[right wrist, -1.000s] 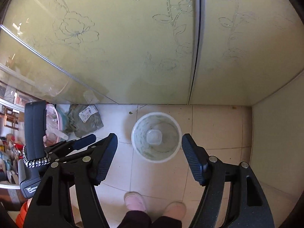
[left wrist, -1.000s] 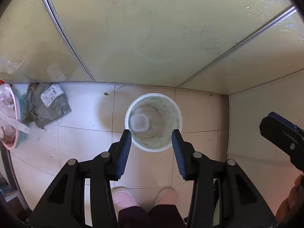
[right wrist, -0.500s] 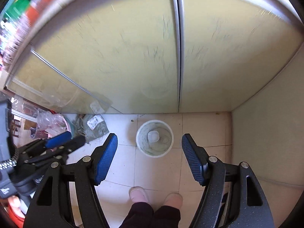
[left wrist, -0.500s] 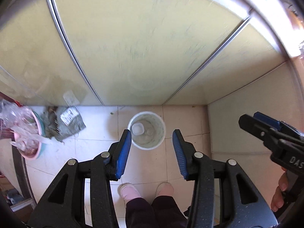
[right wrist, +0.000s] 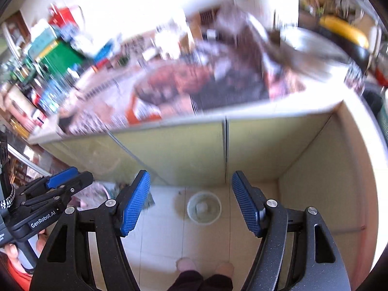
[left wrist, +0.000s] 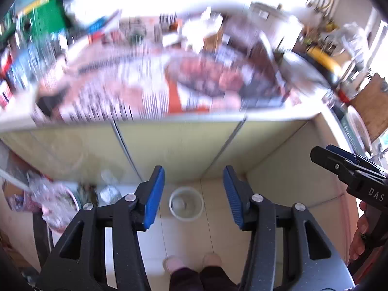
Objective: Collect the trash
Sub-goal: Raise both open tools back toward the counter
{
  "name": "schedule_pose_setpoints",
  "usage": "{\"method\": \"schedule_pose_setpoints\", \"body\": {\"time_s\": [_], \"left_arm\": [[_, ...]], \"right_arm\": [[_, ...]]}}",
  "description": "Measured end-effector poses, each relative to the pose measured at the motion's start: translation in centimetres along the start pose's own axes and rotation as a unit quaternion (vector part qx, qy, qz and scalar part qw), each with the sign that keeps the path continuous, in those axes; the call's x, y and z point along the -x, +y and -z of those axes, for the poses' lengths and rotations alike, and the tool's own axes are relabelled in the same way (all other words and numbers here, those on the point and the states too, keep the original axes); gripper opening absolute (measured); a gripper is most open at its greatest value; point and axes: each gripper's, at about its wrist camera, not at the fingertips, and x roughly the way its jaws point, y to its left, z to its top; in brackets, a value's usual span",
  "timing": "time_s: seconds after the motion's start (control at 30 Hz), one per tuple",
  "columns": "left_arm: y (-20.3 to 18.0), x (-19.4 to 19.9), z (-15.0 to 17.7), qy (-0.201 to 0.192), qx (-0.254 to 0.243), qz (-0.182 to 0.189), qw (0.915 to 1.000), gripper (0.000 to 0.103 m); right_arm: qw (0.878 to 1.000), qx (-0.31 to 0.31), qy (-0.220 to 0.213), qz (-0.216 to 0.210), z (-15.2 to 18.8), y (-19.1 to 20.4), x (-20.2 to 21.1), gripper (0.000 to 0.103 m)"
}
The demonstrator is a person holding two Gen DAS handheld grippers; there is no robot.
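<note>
Both claws hung empty high above the floor. The left gripper [left wrist: 192,195] had just been spreading its jaws, nothing between them; the right gripper [right wrist: 190,205] stood wide apart, empty too. The white trash bin [left wrist: 186,203], holding a small pale container, stood far below, framed between each claw's fingers, before the cabinet doors [right wrist: 194,152].

floor [right wrist: 206,242]: pale tiles | white bin [right wrist: 204,208] stands on it by the cabinet doors, a small thing inside | two feet [right wrist: 205,268] on the tiles | surface [right wrist: 242,111] above: blurry, full of stuff, can't tell what
</note>
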Motion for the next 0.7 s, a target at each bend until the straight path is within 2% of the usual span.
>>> {"method": "schedule_pose_setpoints", "body": {"time_s": [0.17,0.37,0.5,0.57,0.63,0.7], "left_arm": [[-0.4,6.9,-3.7,-0.074,-0.025,0.007,0.9969,0.056],[-0.7,13.2,-7.1,-0.152,-0.043,0.007,0.9874,0.066],[-1.1,15.3,-8.8,-0.184,-0.055,0.003,0.9814,0.078],[-1.3,15.7,-9.6,-0.198,-0.061,-0.008,0.9783,0.092],[-1.7,15.8,-10.2,-0.21,-0.063,-0.017,0.9755,0.099],[-1.7,15.5,-11.0,-0.215,-0.06,-0.021,0.9744,0.1]], "right_arm": [[0.998,0.013,-0.062,0.003,-2.0,3.0,5.4,0.067],[0.991,0.015,-0.134,0.016,-4.2,5.1,10.4,0.067],[0.984,0.009,-0.176,0.017,-6.0,5.4,12.5,0.071],[0.981,0.008,-0.195,0.021,-6.9,5.3,13.1,0.076],[0.978,0.008,-0.208,0.021,-7.7,5.1,13.4,0.078],[0.976,0.009,-0.215,0.018,-8.7,4.7,13.0,0.078]]}}
